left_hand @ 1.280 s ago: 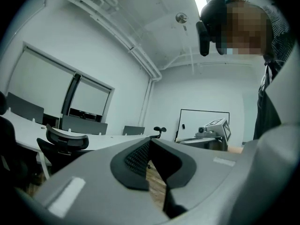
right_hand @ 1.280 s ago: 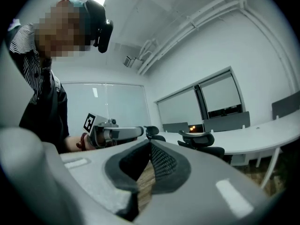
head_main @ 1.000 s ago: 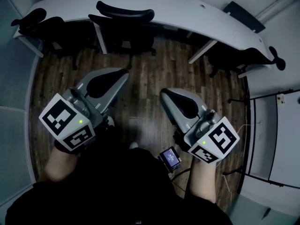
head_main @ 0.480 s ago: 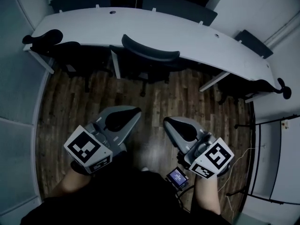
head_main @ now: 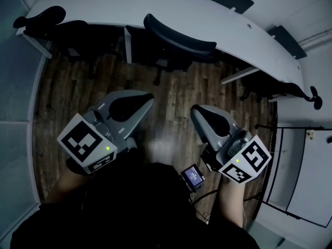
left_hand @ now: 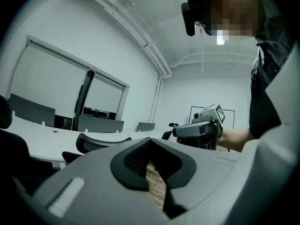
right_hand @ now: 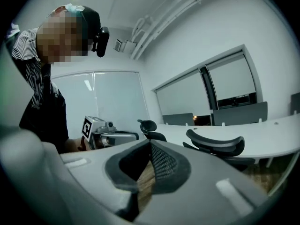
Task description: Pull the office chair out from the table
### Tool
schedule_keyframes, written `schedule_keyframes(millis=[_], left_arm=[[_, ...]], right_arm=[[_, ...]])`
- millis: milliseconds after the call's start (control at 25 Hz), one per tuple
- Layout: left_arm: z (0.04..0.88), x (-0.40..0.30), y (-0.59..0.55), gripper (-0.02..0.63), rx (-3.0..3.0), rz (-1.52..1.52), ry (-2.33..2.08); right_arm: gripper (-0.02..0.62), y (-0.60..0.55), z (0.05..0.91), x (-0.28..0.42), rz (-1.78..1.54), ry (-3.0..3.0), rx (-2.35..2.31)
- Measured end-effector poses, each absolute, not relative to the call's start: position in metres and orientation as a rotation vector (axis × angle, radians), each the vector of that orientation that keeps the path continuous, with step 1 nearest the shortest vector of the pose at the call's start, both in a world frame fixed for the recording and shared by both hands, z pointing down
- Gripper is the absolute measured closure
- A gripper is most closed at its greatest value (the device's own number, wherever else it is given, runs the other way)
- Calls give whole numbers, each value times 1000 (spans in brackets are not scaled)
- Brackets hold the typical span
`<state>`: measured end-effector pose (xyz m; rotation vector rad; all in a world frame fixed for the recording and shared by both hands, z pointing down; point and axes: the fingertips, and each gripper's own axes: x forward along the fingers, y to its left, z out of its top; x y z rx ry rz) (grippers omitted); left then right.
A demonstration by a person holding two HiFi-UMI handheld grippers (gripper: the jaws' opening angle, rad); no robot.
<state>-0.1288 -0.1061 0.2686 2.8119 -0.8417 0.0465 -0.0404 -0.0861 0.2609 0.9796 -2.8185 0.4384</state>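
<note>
Hovering short of the office chair (head_main: 179, 38), tucked under the table (head_main: 104, 9). Holding nothing in left gripper (head_main: 147, 99) or right gripper (head_main: 196, 111), both fully closed.

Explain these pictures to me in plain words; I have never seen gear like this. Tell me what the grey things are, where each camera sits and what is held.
A person carries two hand-held gripping tools; there is no robot arm. The top-down picture comes from a camera on the person's head. In it the left claw and right claw point toward a curved white table above a wood floor. The other two pictures come from cameras riding on each tool, looking along its own claw. The marker cubes are part of the tools. A black office chair sits tucked under the table. Nothing lies on the tabletop in view. Both claws are shut and hold nothing; neither touches the chair.
</note>
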Motion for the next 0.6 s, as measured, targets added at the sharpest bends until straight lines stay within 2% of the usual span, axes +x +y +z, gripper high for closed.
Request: schedule_keyframes(millis=[600], left_arm=[[256,-169,-127,603,2771,-117,-913]], right_arm=[[594,-109,255,-65,427,-2839,935]])
